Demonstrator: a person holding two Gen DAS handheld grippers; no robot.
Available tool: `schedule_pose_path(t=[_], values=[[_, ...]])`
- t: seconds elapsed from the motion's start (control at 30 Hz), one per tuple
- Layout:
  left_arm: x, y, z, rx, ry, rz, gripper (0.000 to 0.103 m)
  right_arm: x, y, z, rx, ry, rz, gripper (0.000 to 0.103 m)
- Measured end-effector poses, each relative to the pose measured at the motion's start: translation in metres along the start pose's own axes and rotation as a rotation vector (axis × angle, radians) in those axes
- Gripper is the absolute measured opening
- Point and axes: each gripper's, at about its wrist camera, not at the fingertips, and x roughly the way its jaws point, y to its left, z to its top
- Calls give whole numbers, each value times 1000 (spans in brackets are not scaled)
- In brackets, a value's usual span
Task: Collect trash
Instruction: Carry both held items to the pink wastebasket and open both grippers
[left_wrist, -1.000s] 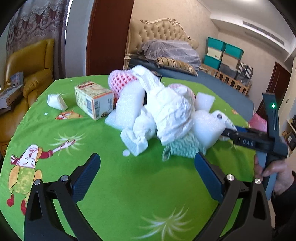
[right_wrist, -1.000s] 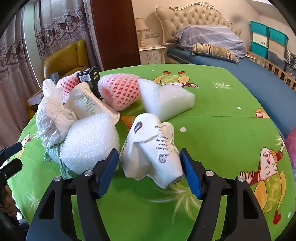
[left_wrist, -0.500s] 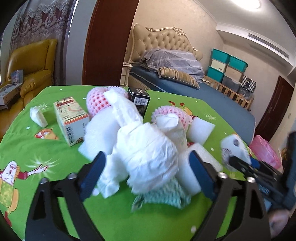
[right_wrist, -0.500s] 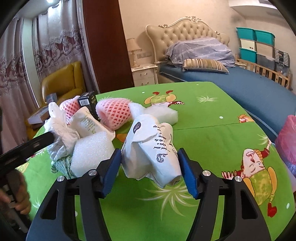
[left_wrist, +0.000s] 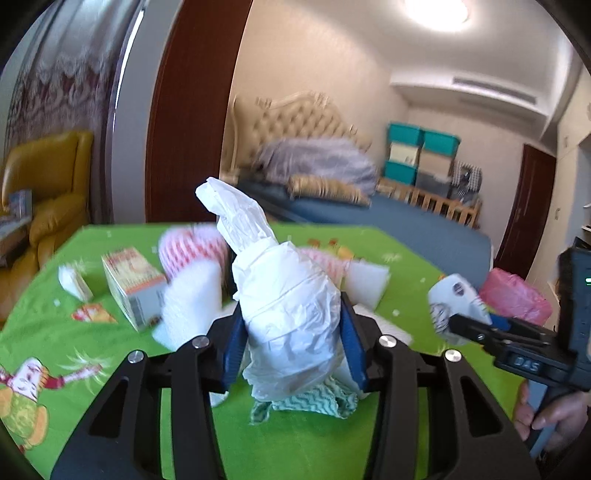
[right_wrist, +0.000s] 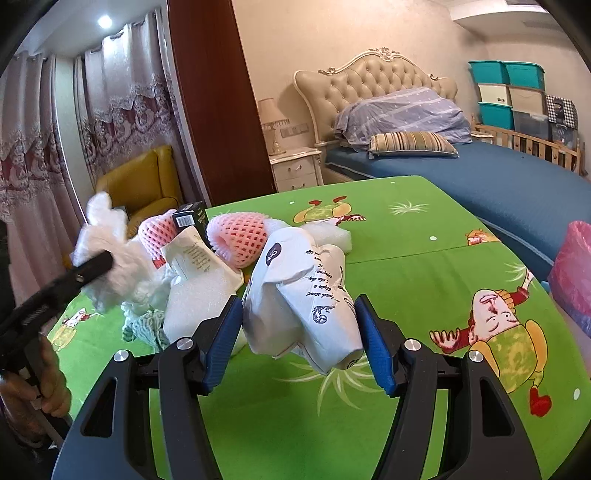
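At the centre of the left wrist view, the left gripper (left_wrist: 291, 339) clamps a crumpled white plastic bag (left_wrist: 288, 314), its long twisted neck pointing up and left. The right gripper (right_wrist: 299, 339) squeezes a creased white printed paper wrapper (right_wrist: 306, 299), lying tilted between its blue pads. The pink translucent trash bag (right_wrist: 572, 273) sits at the right edge, off the green cartoon tablecloth (right_wrist: 406, 266), nearer the right gripper. Soft pink foam nets (right_wrist: 238, 236) and white foam sheets (right_wrist: 195, 310) remain heaped left of centre.
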Motion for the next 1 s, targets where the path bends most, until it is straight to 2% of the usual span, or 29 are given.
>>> schedule_pose_path(t=[0.2, 0.37, 0.57, 0.73, 0.87, 1.0], values=[[-20, 2, 6, -12, -47, -37, 45, -6, -2, -1, 0, -16, 12, 61], [-18, -17, 8, 29, -25, -66, 45, -13, -11, 0, 4, -28, -14, 61], [4, -49, 14, 97, 14, -121, 45, -27, -31, 2, 4, -47, -73, 61], [29, -94, 15, 184, 63, -178, 45, -43, -52, 7, 4, -71, -139, 61], [51, -130, 9, 247, 103, -220, 45, -62, -72, 12, -13, -104, -220, 61], [76, -163, 6, 260, 153, -287, 45, -83, -99, 16, 3, -134, -289, 61]])
